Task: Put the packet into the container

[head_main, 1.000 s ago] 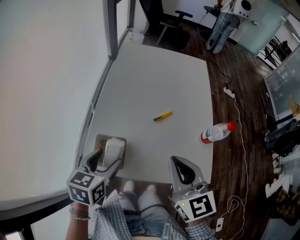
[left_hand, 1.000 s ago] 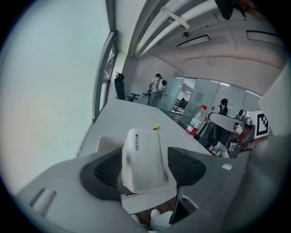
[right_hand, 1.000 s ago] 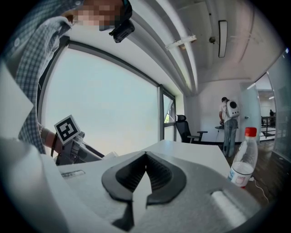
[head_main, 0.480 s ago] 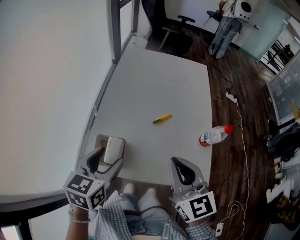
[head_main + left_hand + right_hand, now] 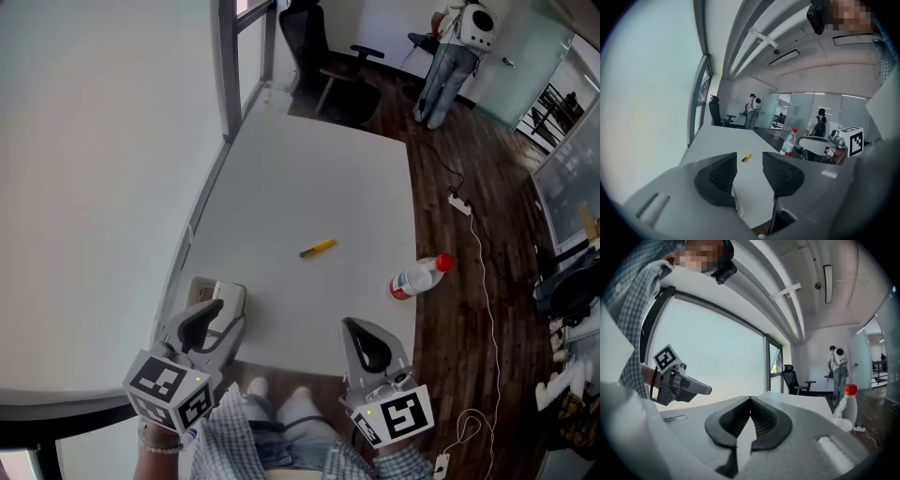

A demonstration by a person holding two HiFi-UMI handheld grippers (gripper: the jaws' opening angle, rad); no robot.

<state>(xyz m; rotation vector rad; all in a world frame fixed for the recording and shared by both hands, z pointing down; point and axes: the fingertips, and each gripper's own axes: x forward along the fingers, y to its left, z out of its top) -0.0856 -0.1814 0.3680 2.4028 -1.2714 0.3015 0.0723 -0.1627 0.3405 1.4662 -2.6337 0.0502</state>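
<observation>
A small yellow packet [image 5: 317,248] [image 5: 746,157] lies alone in the middle of the white table [image 5: 309,178]. The container [image 5: 229,298], a low tan and white box, sits at the table's near left corner. My left gripper [image 5: 223,317] [image 5: 750,159] hovers just over and behind the container. Its jaws have just been closing, and they stand partly apart with nothing between them. My right gripper [image 5: 352,326] [image 5: 751,401] is at the table's near edge, well short of the packet. Its jaws are shut and hold nothing.
A clear plastic bottle with a red cap [image 5: 412,278] [image 5: 847,406] lies at the table's right edge. An office chair [image 5: 323,56] and a standing person [image 5: 450,47] are beyond the far end. A cable and power strip [image 5: 459,202] lie on the wooden floor.
My left gripper has lifted up off the container and its jaws have narrowed. The right gripper has barely shifted. Packet and bottle lie as before.
</observation>
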